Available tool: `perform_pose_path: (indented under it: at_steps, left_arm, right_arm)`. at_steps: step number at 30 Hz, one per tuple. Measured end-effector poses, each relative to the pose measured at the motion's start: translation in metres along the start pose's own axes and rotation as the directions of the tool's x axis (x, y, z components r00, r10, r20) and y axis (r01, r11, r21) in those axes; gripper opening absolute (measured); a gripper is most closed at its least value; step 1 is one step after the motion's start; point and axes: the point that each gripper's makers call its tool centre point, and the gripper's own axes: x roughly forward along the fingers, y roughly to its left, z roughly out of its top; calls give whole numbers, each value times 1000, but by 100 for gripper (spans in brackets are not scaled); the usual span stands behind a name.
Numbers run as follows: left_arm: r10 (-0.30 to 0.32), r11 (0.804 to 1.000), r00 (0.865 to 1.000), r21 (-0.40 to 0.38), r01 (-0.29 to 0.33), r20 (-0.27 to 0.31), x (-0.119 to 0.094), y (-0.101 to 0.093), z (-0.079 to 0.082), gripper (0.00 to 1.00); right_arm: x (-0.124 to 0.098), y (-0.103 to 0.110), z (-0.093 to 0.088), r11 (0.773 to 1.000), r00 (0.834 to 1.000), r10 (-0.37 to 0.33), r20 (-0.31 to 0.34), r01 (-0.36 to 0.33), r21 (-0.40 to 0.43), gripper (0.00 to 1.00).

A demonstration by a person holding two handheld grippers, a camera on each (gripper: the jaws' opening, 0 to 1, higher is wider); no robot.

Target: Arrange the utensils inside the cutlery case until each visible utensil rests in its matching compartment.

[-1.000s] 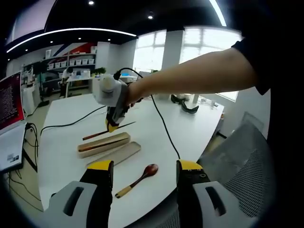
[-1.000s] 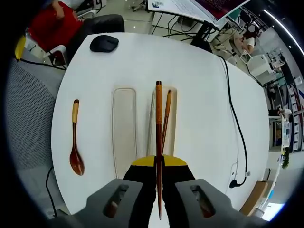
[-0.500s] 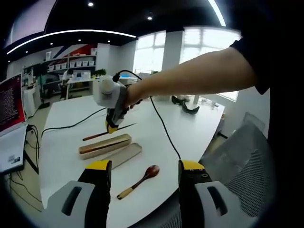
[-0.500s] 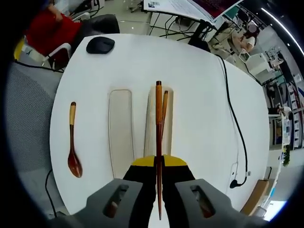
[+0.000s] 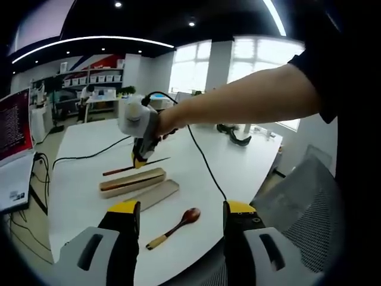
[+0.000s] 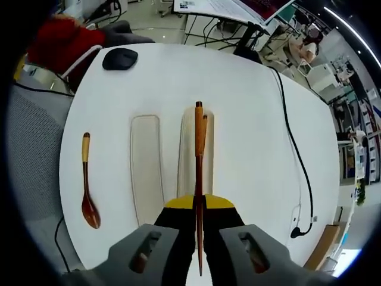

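On the white table (image 6: 250, 107) lie the open case (image 6: 189, 156), its lid (image 6: 146, 167) just beside it and, further left, the spoon (image 6: 87, 185). Right gripper (image 6: 199, 202) is clenched on one chopstick (image 6: 198, 143) and holds it above the case, where a second chopstick (image 6: 203, 128) rests inside. Left gripper (image 5: 181, 217) hangs released near the table edge, and from it the spoon (image 5: 174, 226) lies between the jaws, apart from the case (image 5: 131, 182).

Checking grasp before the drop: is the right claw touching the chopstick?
Touching. In the right gripper view the right claw is shut on the chopstick, its shaft pinched between the yellow tips, above the cutlery case.
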Motion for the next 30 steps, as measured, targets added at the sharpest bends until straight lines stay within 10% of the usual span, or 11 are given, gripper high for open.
perform_pose_path:
  at_steps: [30]
  left_arm:
    - [-8,999,999,-37,6,-33,1,1,-9,57]
  right_arm:
    - [47,2,3,996,999,-15,38,12,93,0]
